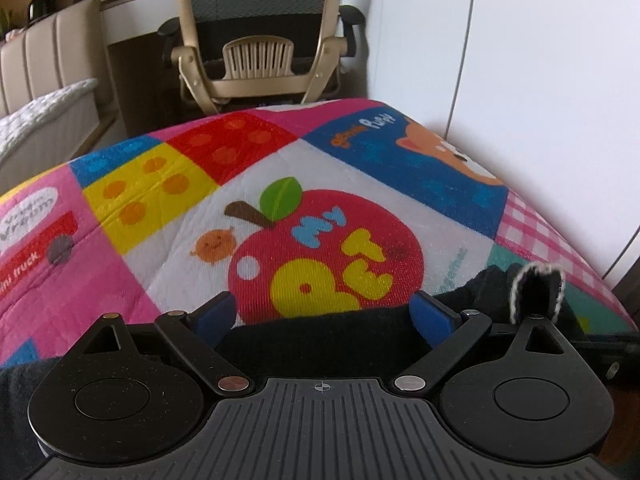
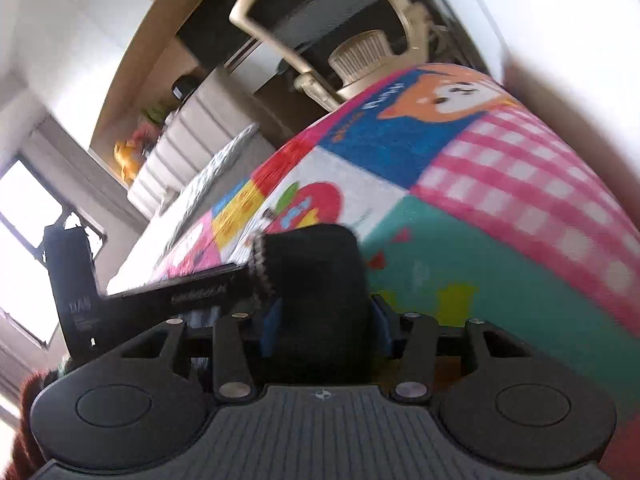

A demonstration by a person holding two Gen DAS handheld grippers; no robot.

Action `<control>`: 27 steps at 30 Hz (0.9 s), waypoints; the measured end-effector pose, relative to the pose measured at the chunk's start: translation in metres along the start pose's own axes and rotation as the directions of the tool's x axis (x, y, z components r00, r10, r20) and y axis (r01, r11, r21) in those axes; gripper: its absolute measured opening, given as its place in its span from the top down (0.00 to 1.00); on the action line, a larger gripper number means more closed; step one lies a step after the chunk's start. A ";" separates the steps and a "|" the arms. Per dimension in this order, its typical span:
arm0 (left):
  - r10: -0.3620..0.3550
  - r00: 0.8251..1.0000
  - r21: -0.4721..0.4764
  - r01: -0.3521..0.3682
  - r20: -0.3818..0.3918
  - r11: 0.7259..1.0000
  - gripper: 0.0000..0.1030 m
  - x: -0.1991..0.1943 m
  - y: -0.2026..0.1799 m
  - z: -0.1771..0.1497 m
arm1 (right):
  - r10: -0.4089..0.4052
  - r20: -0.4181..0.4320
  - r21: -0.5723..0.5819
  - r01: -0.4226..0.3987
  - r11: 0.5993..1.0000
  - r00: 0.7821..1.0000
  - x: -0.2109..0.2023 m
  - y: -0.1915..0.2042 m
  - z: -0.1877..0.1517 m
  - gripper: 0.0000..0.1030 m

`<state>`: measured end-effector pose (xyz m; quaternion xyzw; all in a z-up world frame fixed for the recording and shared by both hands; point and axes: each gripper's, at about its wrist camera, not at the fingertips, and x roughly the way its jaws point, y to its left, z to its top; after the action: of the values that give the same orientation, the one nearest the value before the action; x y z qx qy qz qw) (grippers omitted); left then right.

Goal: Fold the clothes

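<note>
A black garment (image 1: 320,330) with white stitched edging lies at the near edge of a colourful patchwork mat (image 1: 180,208). My left gripper (image 1: 322,314) is open, its blue pads (image 1: 430,316) wide apart over the black cloth. In the right wrist view my right gripper (image 2: 324,320) is shut on a bunched fold of the black garment (image 2: 316,280), lifted above the mat (image 2: 500,200). The white-trimmed fold (image 1: 536,292) held by the right gripper also shows in the left wrist view. The other gripper's black body (image 2: 132,292) shows at left in the right wrist view.
A beige office chair (image 1: 260,40) stands beyond the mat's far edge. A white wall (image 1: 520,60) runs along the mat's right side. A beige padded bed or sofa with a white blanket (image 1: 40,108) is at the far left. A window (image 2: 24,240) is on the left.
</note>
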<state>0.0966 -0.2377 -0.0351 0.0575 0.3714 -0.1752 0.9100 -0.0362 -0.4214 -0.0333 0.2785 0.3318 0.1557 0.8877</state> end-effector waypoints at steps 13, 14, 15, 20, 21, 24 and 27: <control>-0.197 0.980 -0.088 0.198 0.026 0.976 0.15 -0.036 -0.010 0.017 | -0.298 0.252 -0.600 0.390 0.698 0.921 0.004 0.071 -0.012 0.72; -0.218 0.976 -0.093 0.219 0.029 0.971 0.33 -0.040 -0.012 0.019 | -0.310 0.277 -0.646 0.415 0.641 0.910 0.008 0.079 -0.019 0.72; -0.238 0.971 -0.097 0.240 0.032 0.966 0.40 -0.044 -0.014 0.021 | -0.311 0.302 -0.687 0.432 0.585 0.901 0.013 0.088 -0.027 0.72; -0.287 0.957 -0.116 0.289 0.030 0.950 0.39 -0.050 -0.021 0.026 | -0.286 0.354 -0.799 0.447 0.401 0.890 0.028 0.115 -0.055 0.72; -0.281 0.959 -0.118 0.282 0.025 0.952 0.39 -0.048 -0.021 0.025 | -0.281 0.359 -0.814 0.446 0.373 0.890 0.030 0.118 -0.060 0.72; -0.264 0.964 -0.125 0.263 0.009 0.957 0.40 -0.042 -0.023 0.025 | -0.260 0.359 -0.837 0.433 0.336 0.896 0.033 0.122 -0.067 0.68; -0.233 0.973 -0.135 0.229 -0.007 0.964 0.32 -0.030 -0.014 0.020 | -0.218 0.301 -0.828 0.368 0.424 0.929 0.022 0.116 -0.058 0.66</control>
<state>0.0850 -0.2469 0.0010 -0.0449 0.3968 -0.2543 0.8808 -0.0702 -0.2960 -0.0109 -0.2628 0.1828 0.1242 0.9392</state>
